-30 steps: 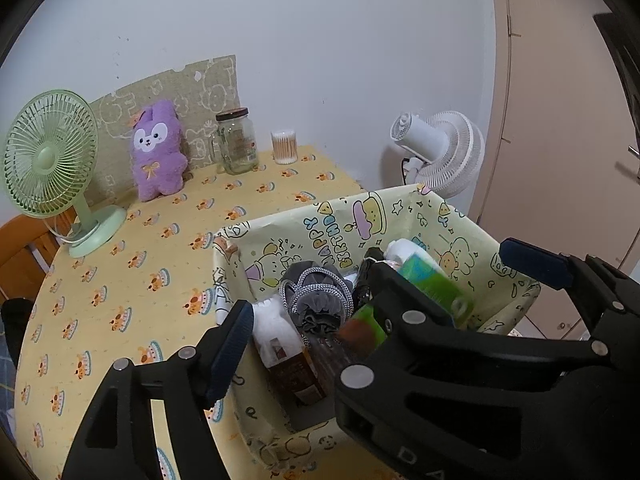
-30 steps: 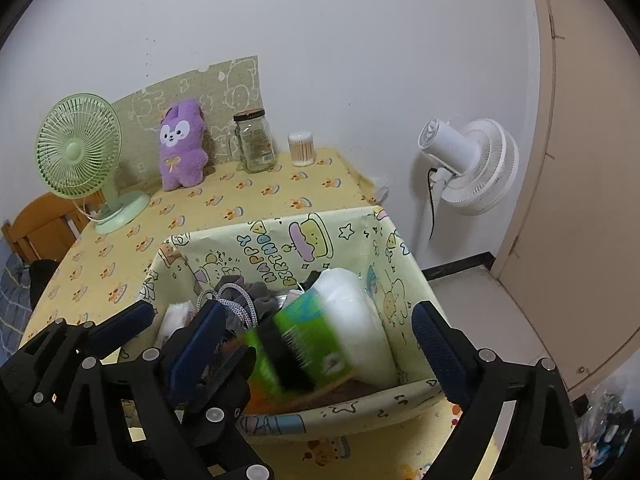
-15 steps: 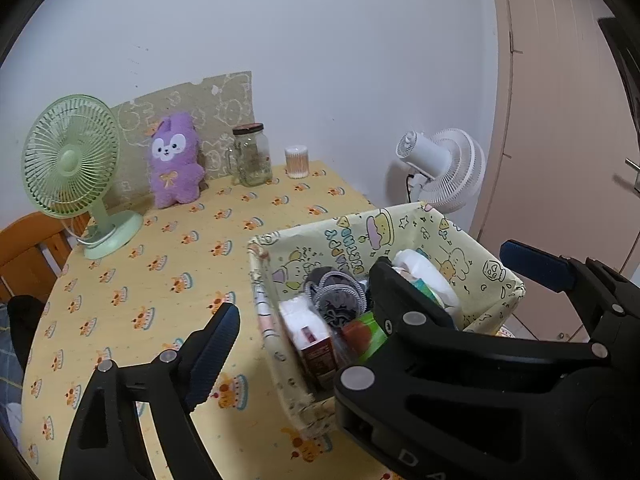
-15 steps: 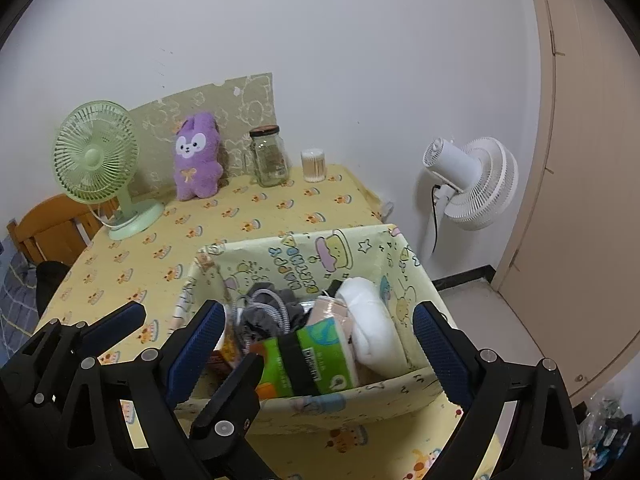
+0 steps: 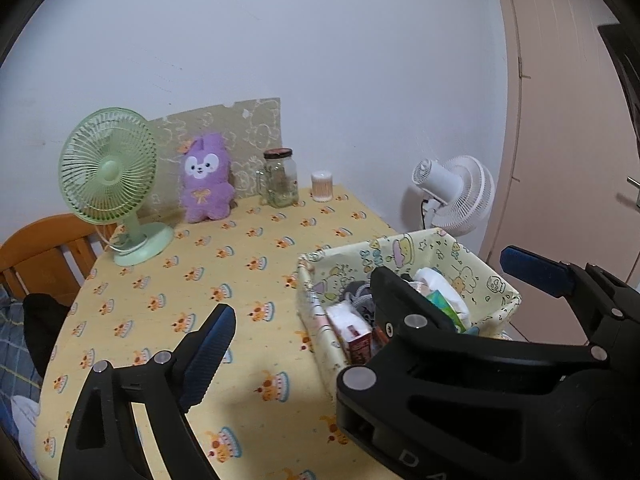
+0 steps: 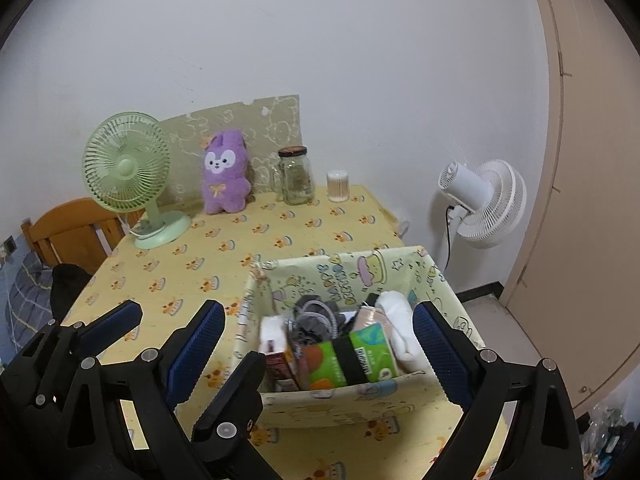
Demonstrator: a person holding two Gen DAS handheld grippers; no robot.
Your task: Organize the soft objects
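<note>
The left gripper (image 5: pixel 320 316) is hanging over the desk (image 5: pixel 248 280) with its fingers (image 5: pixel 212 344) spread wide. They have just been opening, and nothing is sitting between them. The right gripper (image 6: pixel 318 312) is also standing spread and empty, its blue ribbed pads framing the near end of the fabric bin (image 6: pixel 344 268) without touching it.

The bin is sitting at the desk's near right corner. It is a floppy, printed cloth box whose walls are sagging a little. Packed inside are grey knitted socks (image 6: pixel 316 320), a white rolled cloth (image 6: pixel 400 328), a green tissue pack (image 6: pixel 352 356) and a small carton (image 6: pixel 278 364).

The purple plush (image 6: pixel 224 178) is leaning upright at the far edge of the desk, well apart from the bin, between the green fan (image 6: pixel 128 168) and the glass jar (image 6: pixel 296 178). It is probably the soft thing left to gather. It is looking light, fuzzy and squashy, so it should be giving under the pads rather than slipping. Pinching across the plump torso seems surer than taking an ear. The jar beside it is hard and breakable, so the reach should be staying clear of it.
</note>
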